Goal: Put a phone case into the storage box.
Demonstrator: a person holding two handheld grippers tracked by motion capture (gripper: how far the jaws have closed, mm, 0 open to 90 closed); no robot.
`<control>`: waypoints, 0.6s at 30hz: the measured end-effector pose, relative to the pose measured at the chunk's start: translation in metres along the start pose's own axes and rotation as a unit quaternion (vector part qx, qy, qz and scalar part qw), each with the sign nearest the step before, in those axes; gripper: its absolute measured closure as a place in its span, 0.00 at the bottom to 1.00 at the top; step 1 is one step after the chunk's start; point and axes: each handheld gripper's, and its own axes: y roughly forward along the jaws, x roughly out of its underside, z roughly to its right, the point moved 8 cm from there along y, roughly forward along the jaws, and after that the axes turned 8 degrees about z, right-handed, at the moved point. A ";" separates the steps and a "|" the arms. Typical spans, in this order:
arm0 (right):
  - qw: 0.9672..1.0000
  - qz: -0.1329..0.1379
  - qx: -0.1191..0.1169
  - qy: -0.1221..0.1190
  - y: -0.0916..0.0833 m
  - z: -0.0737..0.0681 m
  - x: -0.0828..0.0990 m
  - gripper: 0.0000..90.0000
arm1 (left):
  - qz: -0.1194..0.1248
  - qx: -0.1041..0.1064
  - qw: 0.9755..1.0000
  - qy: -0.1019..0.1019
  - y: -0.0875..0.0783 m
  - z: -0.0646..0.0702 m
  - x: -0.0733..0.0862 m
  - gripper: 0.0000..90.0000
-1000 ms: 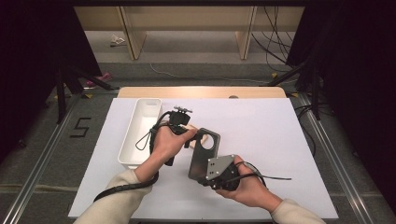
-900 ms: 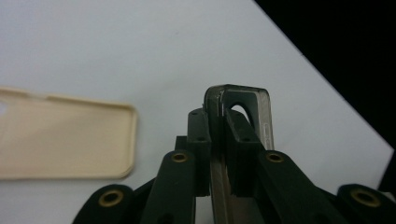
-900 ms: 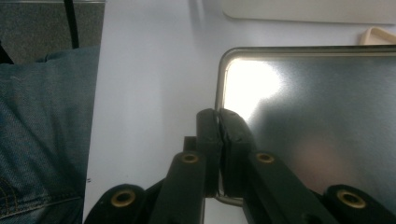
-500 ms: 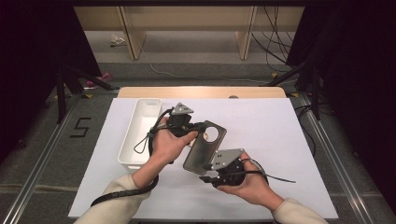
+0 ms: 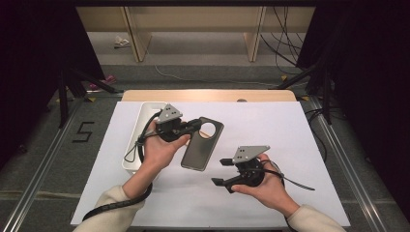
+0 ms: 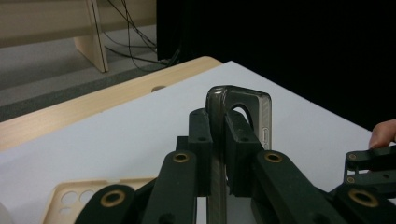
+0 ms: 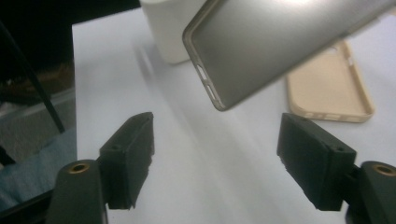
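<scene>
Two grippers: our left gripper (image 5: 196,124) clamps the grey phone case (image 5: 203,145) by its camera-hole end, lifted beside the white tray (image 5: 140,126); our right gripper (image 5: 221,171), jaws just opening wide, hangs empty below the case.

White bin (image 5: 140,140) on counter's left part, long and narrow. Counter (image 5: 290,145) covered with white sheet, wood edge (image 5: 208,95) at far side. Tan phone case (image 7: 329,86) lying flat on white sheet, open side up, near white bin; camera holes at one end seen in left gripper view (image 6: 79,198). Grey floor (image 5: 203,53) beyond counter, cables (image 5: 285,34) trailing on it. Wooden legs (image 5: 138,34) standing behind. Black "5" mark (image 5: 83,131) on floor at left. Metal rails (image 5: 338,145) along both sides.
</scene>
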 end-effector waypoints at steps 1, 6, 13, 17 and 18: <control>1.000 0.006 0.001 0.005 -0.002 0.002 -0.001 0.30 | 0.005 0.000 1.000 0.001 -0.002 -0.002 -0.002 0.91; 0.999 0.027 0.014 0.025 -0.014 0.011 0.000 0.27 | 0.021 0.000 1.000 0.000 -0.009 -0.008 -0.007 0.91; 0.999 0.032 0.027 0.029 -0.024 0.018 0.004 0.25 | 0.049 0.005 0.999 -0.011 -0.016 -0.018 -0.014 0.91; 0.998 0.035 0.036 0.030 -0.031 0.023 0.007 0.23 | 0.061 0.004 0.998 -0.009 -0.021 -0.023 -0.020 0.91; 0.998 0.035 0.036 0.030 -0.031 0.023 0.007 0.23 | 0.064 0.003 0.998 -0.011 -0.023 -0.025 -0.021 0.91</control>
